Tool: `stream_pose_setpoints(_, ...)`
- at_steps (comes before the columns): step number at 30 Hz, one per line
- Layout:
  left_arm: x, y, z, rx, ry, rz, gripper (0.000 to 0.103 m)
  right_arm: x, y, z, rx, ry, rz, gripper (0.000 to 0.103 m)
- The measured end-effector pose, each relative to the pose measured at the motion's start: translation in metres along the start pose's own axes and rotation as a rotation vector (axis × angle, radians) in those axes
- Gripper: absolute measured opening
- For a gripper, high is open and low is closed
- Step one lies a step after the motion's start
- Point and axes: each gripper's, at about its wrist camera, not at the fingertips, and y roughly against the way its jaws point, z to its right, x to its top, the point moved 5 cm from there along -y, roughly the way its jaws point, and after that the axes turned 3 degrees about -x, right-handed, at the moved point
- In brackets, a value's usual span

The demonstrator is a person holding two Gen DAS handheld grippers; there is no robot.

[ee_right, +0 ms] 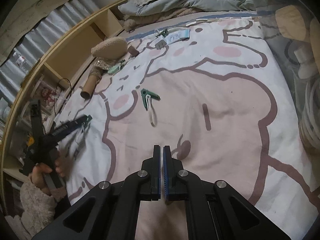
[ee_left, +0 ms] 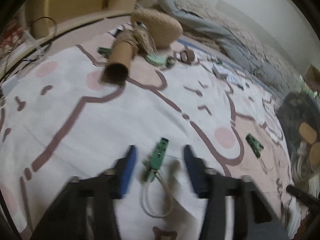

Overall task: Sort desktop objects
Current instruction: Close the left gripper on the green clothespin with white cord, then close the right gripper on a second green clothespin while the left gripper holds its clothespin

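— How many green boards on the bed?
— Two near: one green board (ee_left: 160, 156) between the parted left tongs (ee_left: 159, 156), another green board (ee_left: 254, 145) right. Possibly more far off, by the cardboard tube (ee_left: 120, 64).
— Right tongs (ee_right: 162, 152)?
— Pressed together, empty.

My right gripper (ee_right: 162, 150) hangs closed over the pink sheet (ee_right: 200, 104), holding nothing. At eleven o'clock lies a green board (ee_right: 149, 96). At nine o'clock my left gripper (ee_right: 85, 120) touches another one.
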Motion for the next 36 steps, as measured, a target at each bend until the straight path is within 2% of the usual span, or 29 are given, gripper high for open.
stream_pose_setpoints(3,-0.006,-0.002,0.01,-0.048,-0.019,-0.027,0.014,0.011,0.002,-0.006,0.01,0.012,0.043,0.003)
stream_pose_setpoints(10,-0.028,0.004,0.057,-0.28,-0.069,-0.089,0.013,0.042,-0.008,-0.015,-0.01,0.058,0.113,0.004)
stream_pose_setpoints(12,-0.035,0.005,0.074,-0.325,-0.111,-0.11,0.013,0.047,-0.016,-0.011,-0.015,0.045,0.113,0.003)
stream_pose_setpoints(16,-0.047,0.0,0.1,-0.336,-0.212,-0.144,0.013,0.055,-0.033,-0.008,-0.026,0.045,0.097,0.003)
stream_pose_setpoints(21,-0.053,-0.003,0.11,-0.275,-0.283,-0.147,0.013,0.06,-0.051,-0.009,-0.055,0.054,0.084,0.004)
stream_pose_setpoints(22,-0.053,-0.002,0.11,-0.271,-0.29,-0.144,0.015,0.06,-0.054,-0.01,-0.062,0.063,0.086,0.004)
stream_pose_setpoints(24,-0.052,-0.002,0.109,-0.271,-0.294,-0.139,0.029,0.061,-0.057,-0.011,-0.073,0.08,0.089,0.004)
stream_pose_setpoints(26,-0.051,-0.001,0.108,-0.279,-0.292,-0.137,0.035,0.061,-0.06,-0.012,-0.077,0.094,0.088,0.004)
stream_pose_setpoints(32,-0.053,0.0,0.107,-0.289,-0.289,-0.15,0.035,0.061,-0.062,-0.019,-0.051,0.143,0.091,0.004)
stream_pose_setpoints(33,-0.053,0.001,0.107,-0.293,-0.29,-0.153,0.035,0.061,-0.062,-0.022,-0.04,0.159,0.091,0.009)
stream_pose_setpoints(36,-0.057,0.002,0.108,-0.307,-0.293,-0.164,0.035,0.063,-0.061,-0.03,-0.023,0.199,0.104,0.087)
